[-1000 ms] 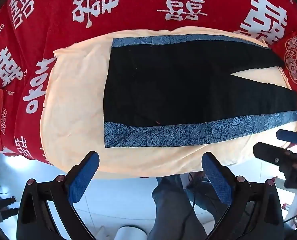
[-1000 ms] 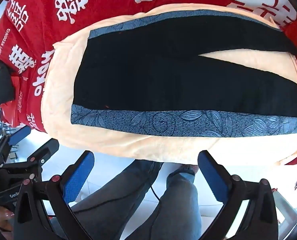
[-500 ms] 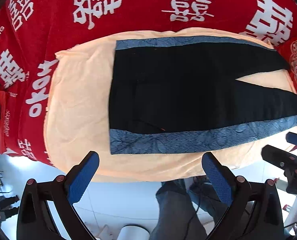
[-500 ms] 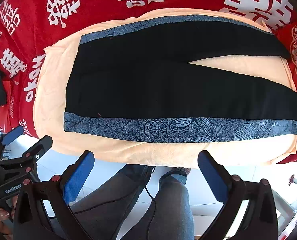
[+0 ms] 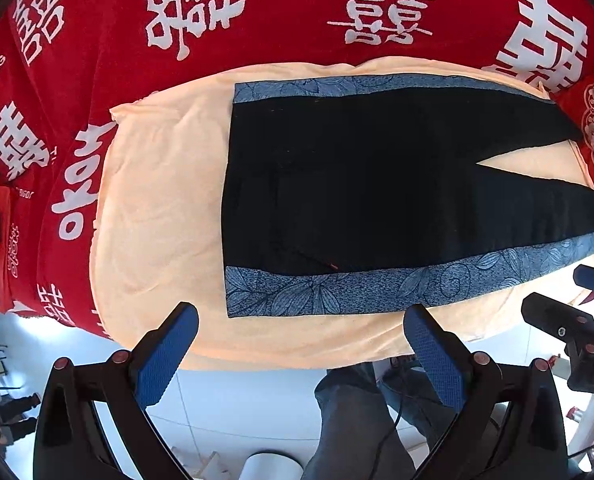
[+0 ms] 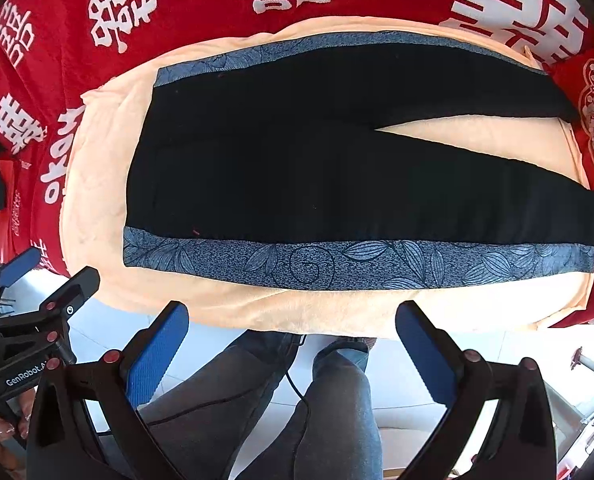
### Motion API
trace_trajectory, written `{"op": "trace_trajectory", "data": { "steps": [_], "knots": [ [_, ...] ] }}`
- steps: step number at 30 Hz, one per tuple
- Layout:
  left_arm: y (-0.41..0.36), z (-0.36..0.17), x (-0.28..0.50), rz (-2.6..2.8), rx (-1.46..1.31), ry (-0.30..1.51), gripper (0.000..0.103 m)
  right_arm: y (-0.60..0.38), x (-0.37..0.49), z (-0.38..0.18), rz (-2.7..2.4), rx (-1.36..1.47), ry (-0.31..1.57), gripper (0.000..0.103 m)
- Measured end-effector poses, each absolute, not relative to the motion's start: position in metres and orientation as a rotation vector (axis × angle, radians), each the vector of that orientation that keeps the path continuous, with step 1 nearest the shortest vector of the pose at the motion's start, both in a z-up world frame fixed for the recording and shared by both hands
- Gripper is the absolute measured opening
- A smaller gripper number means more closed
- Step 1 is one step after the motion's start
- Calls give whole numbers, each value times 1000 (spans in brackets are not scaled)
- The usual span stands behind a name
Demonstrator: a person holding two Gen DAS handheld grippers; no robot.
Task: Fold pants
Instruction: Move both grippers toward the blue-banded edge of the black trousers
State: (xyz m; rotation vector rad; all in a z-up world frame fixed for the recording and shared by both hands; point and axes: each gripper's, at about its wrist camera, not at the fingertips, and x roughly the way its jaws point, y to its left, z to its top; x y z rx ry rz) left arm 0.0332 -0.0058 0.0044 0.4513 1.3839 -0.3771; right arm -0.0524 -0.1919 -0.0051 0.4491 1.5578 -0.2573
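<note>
Both grippers have pulled back from the desk over the last second, so the pants now sit farther off and more completely framed in each wrist view. The pants (image 5: 377, 184) (image 6: 317, 168) lie flat and unfolded on a peach towel (image 5: 157, 208) (image 6: 97, 184), long axis running left to right: waistband at the left, two legs pointing right and splitting in a narrow V. A blue leaf-patterned stripe runs along each outer side seam. Under the towel, a red cloth (image 5: 257, 12) (image 6: 197, 8) carries big white double-happiness characters, and "WEDDING" reads at its left edge. The left gripper (image 5: 301, 344) hangs off the near edge, spread wide and empty; "GenRobot" is printed on its body in the right view. The right gripper (image 6: 293, 340) is spread wide too, holding nothing, above the person's grey-trousered legs (image 6: 317, 400).
</note>
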Motion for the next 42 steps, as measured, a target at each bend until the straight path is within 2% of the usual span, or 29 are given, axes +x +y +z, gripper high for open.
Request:
{"op": "trace_trajectory", "data": {
  "steps": [12, 42],
  "knots": [
    [-8, 4, 47, -386, 479, 1360, 103, -191, -39, -9, -280, 448, 1577, 103],
    [-12, -22, 63, -405, 451, 1450, 103, -200, -31, -19, -349, 442, 1596, 103]
  ]
}}
